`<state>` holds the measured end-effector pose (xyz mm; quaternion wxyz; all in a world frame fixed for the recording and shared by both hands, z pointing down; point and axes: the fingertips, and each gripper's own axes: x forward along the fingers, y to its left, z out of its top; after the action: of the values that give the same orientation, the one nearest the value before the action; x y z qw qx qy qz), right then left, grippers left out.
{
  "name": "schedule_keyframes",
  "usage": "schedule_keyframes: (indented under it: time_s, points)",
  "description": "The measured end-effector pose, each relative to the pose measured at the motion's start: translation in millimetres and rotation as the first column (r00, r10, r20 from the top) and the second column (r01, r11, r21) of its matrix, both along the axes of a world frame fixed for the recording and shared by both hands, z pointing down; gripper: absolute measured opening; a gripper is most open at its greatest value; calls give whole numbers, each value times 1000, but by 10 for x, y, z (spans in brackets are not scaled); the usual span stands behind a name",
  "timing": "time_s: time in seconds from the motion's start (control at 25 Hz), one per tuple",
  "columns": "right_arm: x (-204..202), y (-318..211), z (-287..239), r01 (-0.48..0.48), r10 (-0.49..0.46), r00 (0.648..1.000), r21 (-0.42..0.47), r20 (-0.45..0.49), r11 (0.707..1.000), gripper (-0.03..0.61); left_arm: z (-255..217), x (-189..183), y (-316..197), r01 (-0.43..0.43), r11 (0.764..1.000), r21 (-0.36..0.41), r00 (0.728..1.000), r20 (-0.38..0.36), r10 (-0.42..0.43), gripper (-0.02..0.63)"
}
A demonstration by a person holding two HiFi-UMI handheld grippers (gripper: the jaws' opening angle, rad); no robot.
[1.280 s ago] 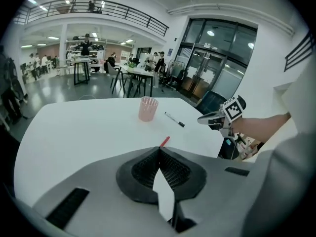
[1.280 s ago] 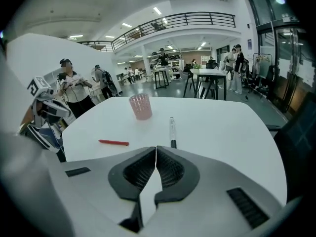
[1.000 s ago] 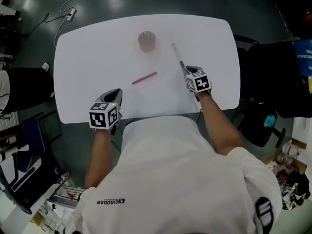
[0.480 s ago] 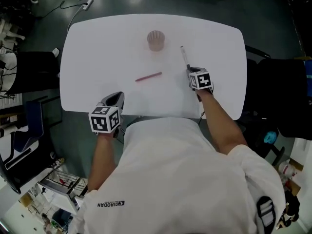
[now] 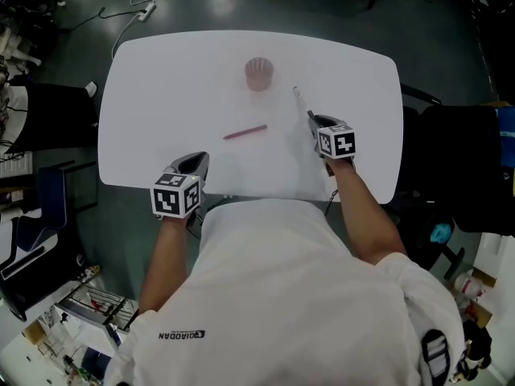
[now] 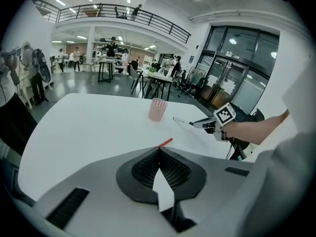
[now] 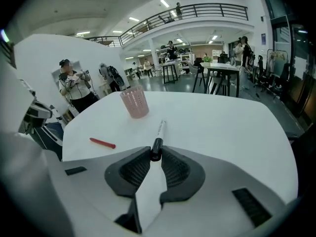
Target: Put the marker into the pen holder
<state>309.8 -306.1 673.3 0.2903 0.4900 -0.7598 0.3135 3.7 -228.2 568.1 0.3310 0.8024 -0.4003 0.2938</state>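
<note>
Holding the marker [image 7: 159, 132] by its dark end in the right tongs [image 7: 156, 154], jaws clamped on it, with the white barrel sticking out ahead toward 11 o'clock. Resting the left tongs [image 5: 195, 161] at 7 o'clock on the counter [image 5: 161, 71], jaws together, nothing between them.

From the head view, placing the pen holder [image 5: 259, 72], pink and upright, at 12 o'clock near the far edge. Placing the marker tip at about 4 o'clock from it, near but apart. Placing a red pen [image 5: 245, 133] flat mid-counter at 6 o'clock from the cup, clear of both tongs. Cannot tell whether the marker tip touches the counter.

Judged as the carry step, with the drop not yet made. To do it well:

- Lift first so the tip clears the rim, then swing toward 11 o'clock until above the opening.
- Tilt the wrist to bring the barrel near upright, free end down, before lowering.
- Expect wobble from a grip at the very end, so move slowly and avoid knocking the light cup over.
- Lower the tip inside the rim, and only then ease the jaws apart.
- Leave the left tongs in place, or bring them beside the cup to steady it.
</note>
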Motion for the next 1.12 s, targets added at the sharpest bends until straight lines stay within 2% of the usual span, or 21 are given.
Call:
schedule_keyframes:
  time_s: [0.32,0.52,1.12]
  points:
    - [-86,-67,-578,-56,46,996,143,73,988,84,-4,-9,-112,-43,999,11,999,-8,43,26]
    - [-189,-127,-845,-59,40,994,199,100,978,84,-10,-24,-153,-53,998,21,998,-17,54,26]
    - [-566,-536,-1742,-19,-32,990,353,140,936,84,-20,-293,-153,11,999,41,999,-43,-10,26]
